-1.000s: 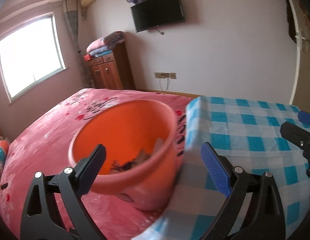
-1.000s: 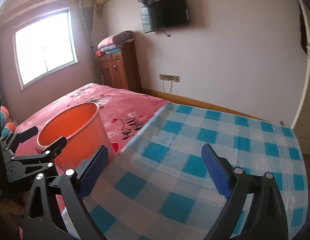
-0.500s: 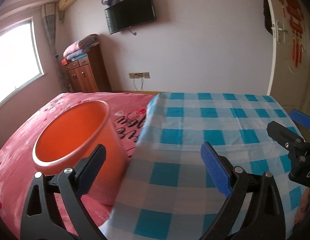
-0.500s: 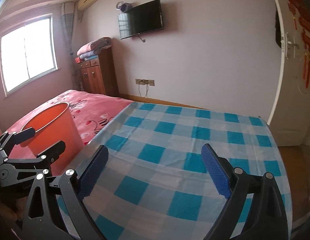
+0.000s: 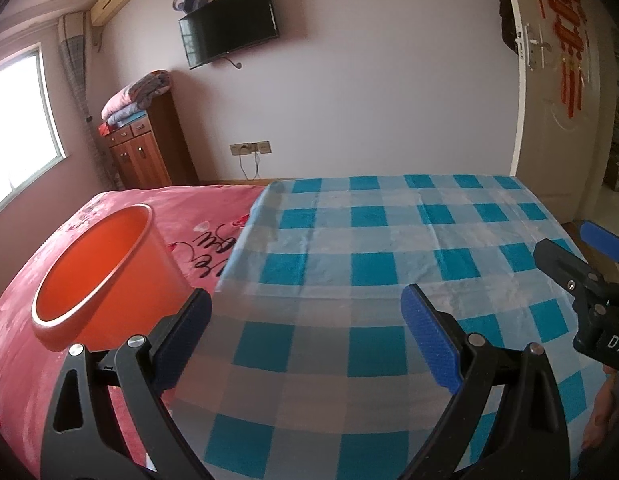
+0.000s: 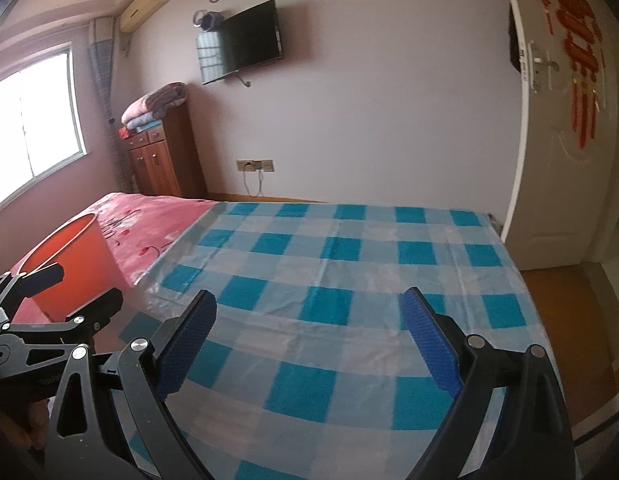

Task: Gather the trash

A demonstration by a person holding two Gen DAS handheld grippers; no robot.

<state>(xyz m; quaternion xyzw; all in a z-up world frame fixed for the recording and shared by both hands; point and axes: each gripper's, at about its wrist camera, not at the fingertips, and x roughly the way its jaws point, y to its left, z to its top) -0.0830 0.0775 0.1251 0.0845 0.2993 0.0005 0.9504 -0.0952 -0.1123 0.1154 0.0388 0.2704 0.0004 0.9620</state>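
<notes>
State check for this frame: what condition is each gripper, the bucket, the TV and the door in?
Left gripper: open, holding nothing.
Right gripper: open, holding nothing.
Bucket: upright on the pink bedspread, beside the checked cloth; contents not visible.
TV: screen dark.
Door: swung open.

Right gripper (image 5: 589,264) body reads "DA", cut off.

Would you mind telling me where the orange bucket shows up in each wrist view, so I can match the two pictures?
Left wrist view: the orange bucket stands at lower left on the pink bedspread, just beyond the left finger.
Right wrist view: the orange bucket sits at the far left edge, partly behind the left gripper.
Shared landmark: the wall-mounted TV.
</notes>
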